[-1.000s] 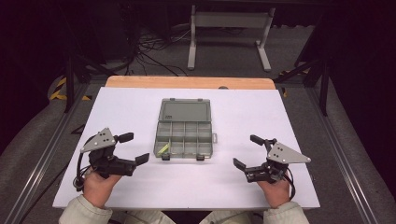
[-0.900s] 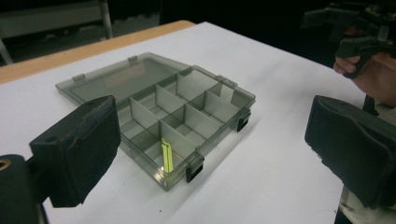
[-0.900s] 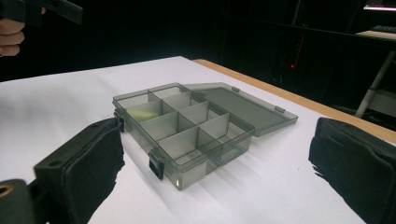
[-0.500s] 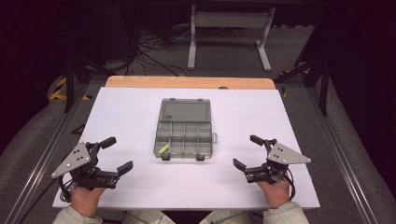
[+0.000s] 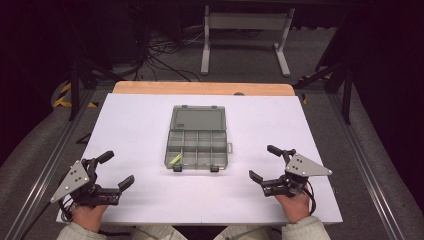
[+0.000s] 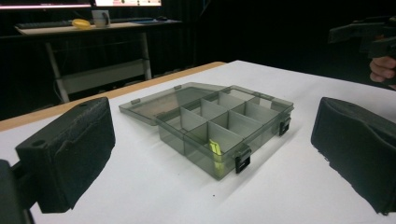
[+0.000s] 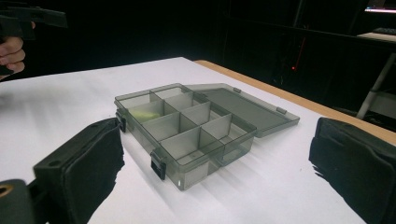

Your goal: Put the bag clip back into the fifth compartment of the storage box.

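A translucent grey compartment box (image 5: 196, 145) lies in the middle of the white table, its lid folded flat toward the far side. A small yellow-green piece (image 5: 174, 159) sits in its near-left compartment and also shows in the left gripper view as a yellow-green piece (image 6: 215, 150). My left gripper (image 5: 118, 169) hovers near the table's front left corner, well apart from the box. Its jaws have just been opening and stand wide with nothing between them. My right gripper (image 5: 264, 162) is open and empty at the front right. Both gripper views look at the box (image 7: 187, 126) between wide black pads (image 6: 79, 144).
The white tabletop (image 5: 135, 120) ends in a wooden strip (image 5: 200, 88) at the far edge. Beyond it stand a metal frame (image 5: 245, 30) and loose cables (image 5: 155, 55) on the floor. Rails run along both sides of the table.
My left hand has moved left and back toward the table's front left corner, and lower. The right hand and the box have not moved.
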A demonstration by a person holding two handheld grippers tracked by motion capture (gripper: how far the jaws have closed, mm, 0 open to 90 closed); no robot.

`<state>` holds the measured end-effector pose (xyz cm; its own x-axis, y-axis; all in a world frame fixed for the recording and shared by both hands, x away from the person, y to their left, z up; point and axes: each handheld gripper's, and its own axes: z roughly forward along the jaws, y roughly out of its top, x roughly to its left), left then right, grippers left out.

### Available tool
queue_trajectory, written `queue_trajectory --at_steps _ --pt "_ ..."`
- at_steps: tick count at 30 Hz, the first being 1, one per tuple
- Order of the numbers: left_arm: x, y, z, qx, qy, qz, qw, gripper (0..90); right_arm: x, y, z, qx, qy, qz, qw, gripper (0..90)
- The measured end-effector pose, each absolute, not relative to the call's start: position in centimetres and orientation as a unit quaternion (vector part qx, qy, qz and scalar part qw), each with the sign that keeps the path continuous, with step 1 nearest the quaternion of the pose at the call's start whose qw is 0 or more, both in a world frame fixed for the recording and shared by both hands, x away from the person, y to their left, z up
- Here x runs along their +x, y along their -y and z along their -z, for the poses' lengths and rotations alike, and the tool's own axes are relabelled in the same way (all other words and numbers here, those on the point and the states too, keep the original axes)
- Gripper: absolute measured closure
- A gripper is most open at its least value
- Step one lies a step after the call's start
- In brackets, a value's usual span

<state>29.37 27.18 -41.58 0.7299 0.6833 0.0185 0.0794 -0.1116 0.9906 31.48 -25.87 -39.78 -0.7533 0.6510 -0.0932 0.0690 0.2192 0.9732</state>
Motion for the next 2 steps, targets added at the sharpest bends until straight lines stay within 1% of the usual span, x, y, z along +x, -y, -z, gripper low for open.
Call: queue_trajectory --at_steps 2 --pt "29.34 -27.12 41.62 0.703 -0.267 -0.251 0.61 0.5 31.47 25.89 39.76 0.244 -0.738 -0.576 0.253 2.8"
